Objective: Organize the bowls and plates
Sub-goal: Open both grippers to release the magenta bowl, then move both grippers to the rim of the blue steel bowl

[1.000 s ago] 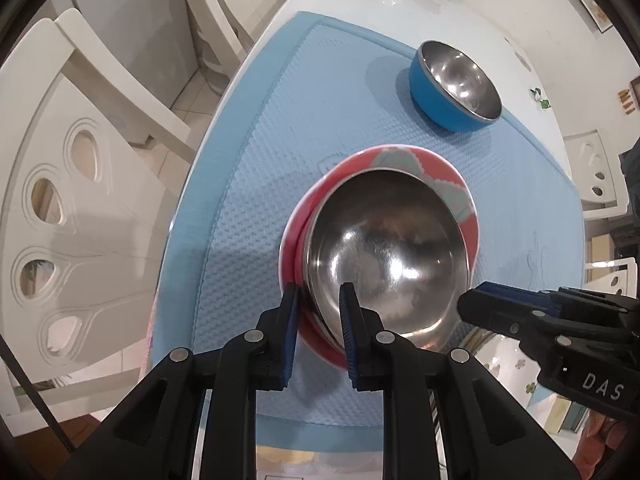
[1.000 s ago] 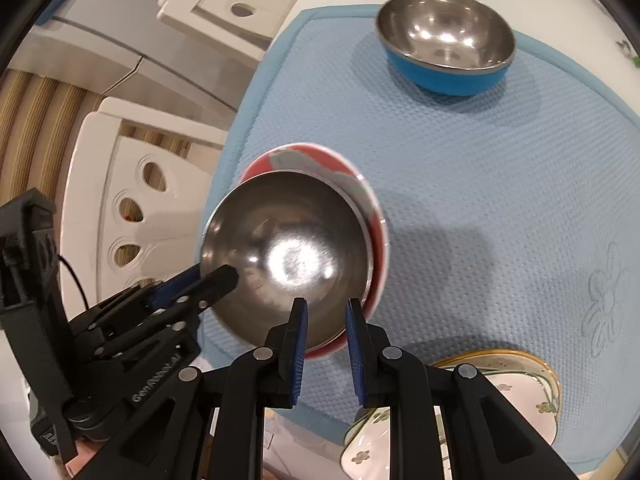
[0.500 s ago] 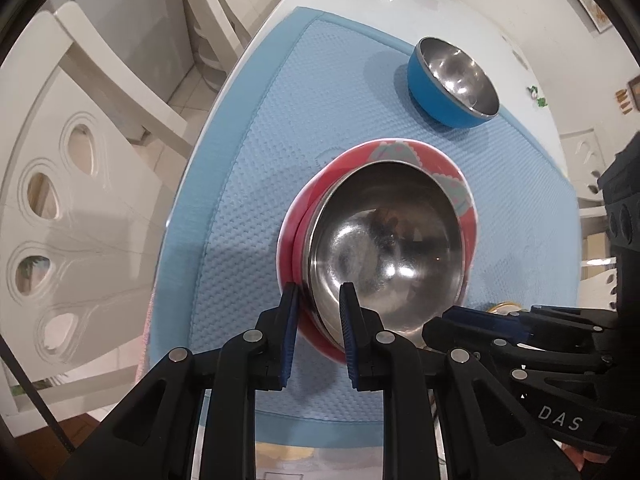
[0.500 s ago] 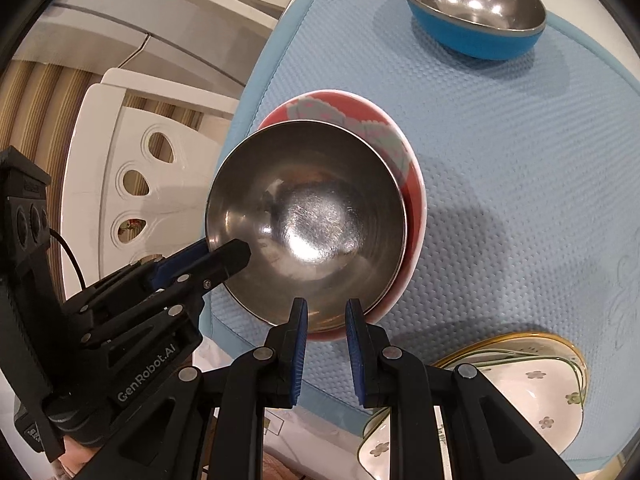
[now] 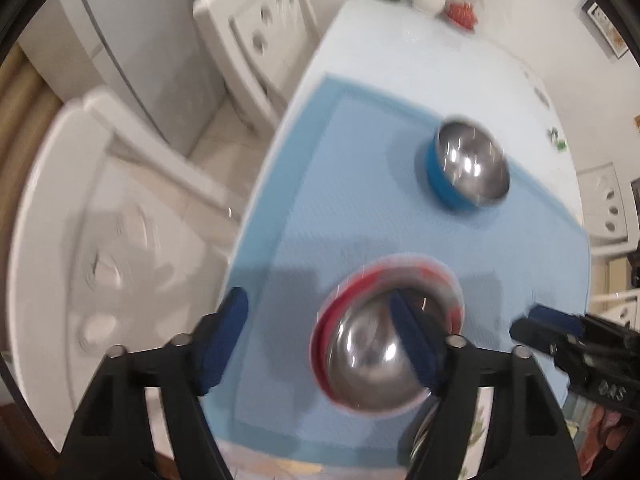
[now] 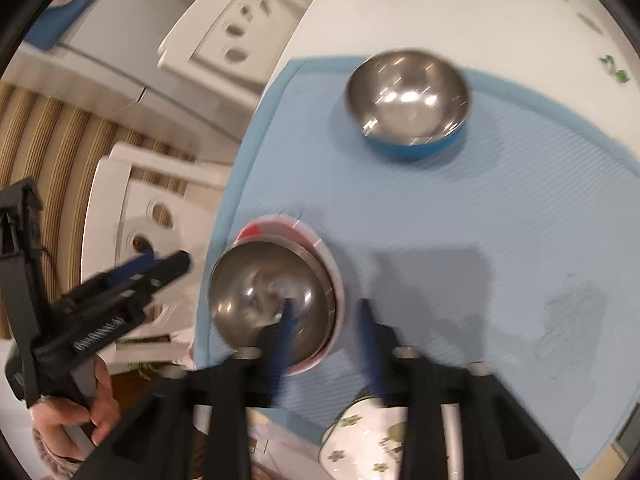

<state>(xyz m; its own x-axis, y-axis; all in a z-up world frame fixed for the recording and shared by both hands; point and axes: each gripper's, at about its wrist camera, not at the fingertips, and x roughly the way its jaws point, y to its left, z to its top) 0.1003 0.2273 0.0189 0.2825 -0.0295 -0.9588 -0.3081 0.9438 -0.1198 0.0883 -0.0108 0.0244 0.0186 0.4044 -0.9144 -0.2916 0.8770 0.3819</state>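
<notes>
sitting inside the red plate (image 5: 404, 276) near the bench's near-left edge, a steel bowl (image 5: 372, 360) holds nothing. both rest on the blue mat (image 5: 352, 200). farther along the mat a blue-sided steel bowl (image 6: 408, 100) stands well apart, also holding nothing. the left claw (image 5: 320, 332) hangs with fingers spread wide, one over the steel bowl, gripping nothing. the right claw (image 6: 326, 324) is parted too, one finger over the bowl's rim. a flowered white dish (image 6: 368, 436) lies at the near edge; white chairs (image 5: 120, 240) stand beside the bench.
</notes>
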